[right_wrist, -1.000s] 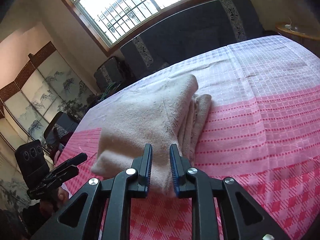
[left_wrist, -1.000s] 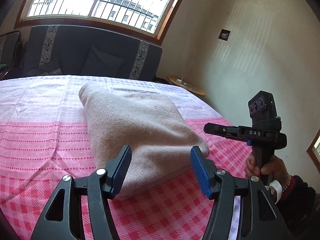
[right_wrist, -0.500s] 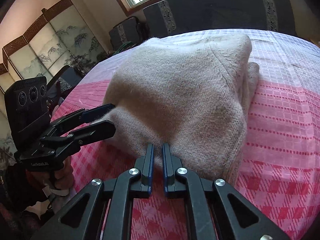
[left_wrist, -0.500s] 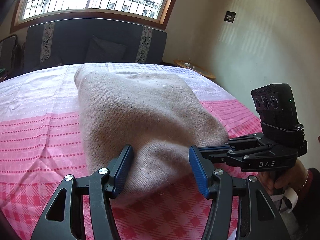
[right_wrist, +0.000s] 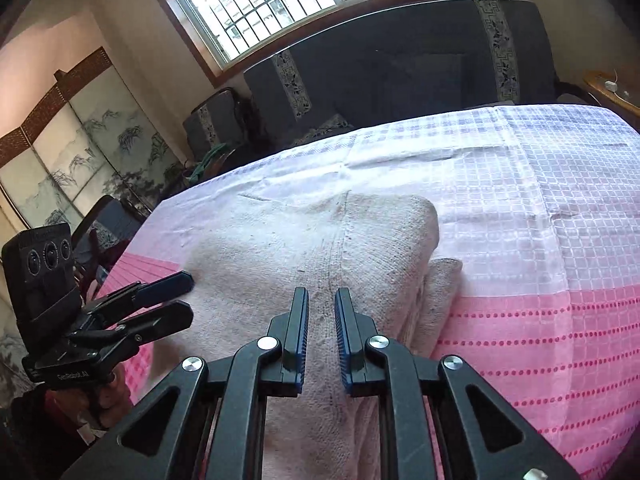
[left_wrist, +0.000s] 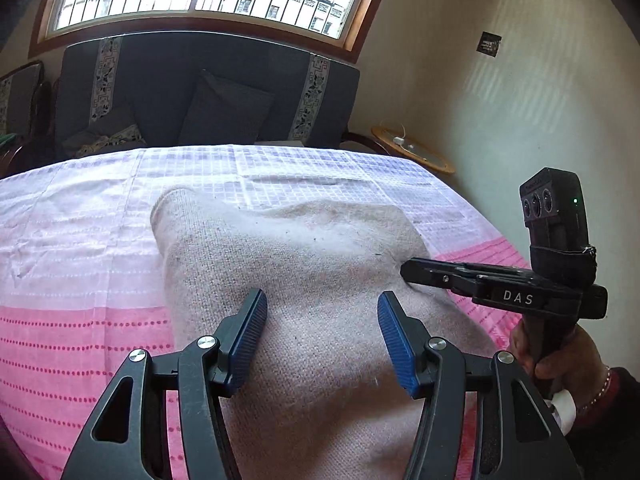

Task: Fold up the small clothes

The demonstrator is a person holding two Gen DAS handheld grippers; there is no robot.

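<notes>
From my left wrist camera, my left gripper (left_wrist: 320,336) stands wide open above the near part of the folded beige knit garment (left_wrist: 304,264), its blue pads (left_wrist: 248,340) spread well apart with nothing between them. The garment lies on the pink-and-white checked bedspread (left_wrist: 80,240), mostly over the pink band towards the near edge, its far corner reaching onto the white part. At the right, my right gripper (left_wrist: 408,271) comes in sideways with its tip against the garment's right edge; from here I cannot tell how far its jaws are apart. Beyond the far edge stands a dark sofa (left_wrist: 208,92).

From my right wrist camera, the right gripper (right_wrist: 321,340) shows a narrow gap between its pads, over the garment (right_wrist: 328,248), gripping nothing that I can see. The folded layers show at the garment's right side. My left gripper (right_wrist: 180,300) reaches in from the left edge of the bedspread (right_wrist: 520,220), fingers parted.
</notes>
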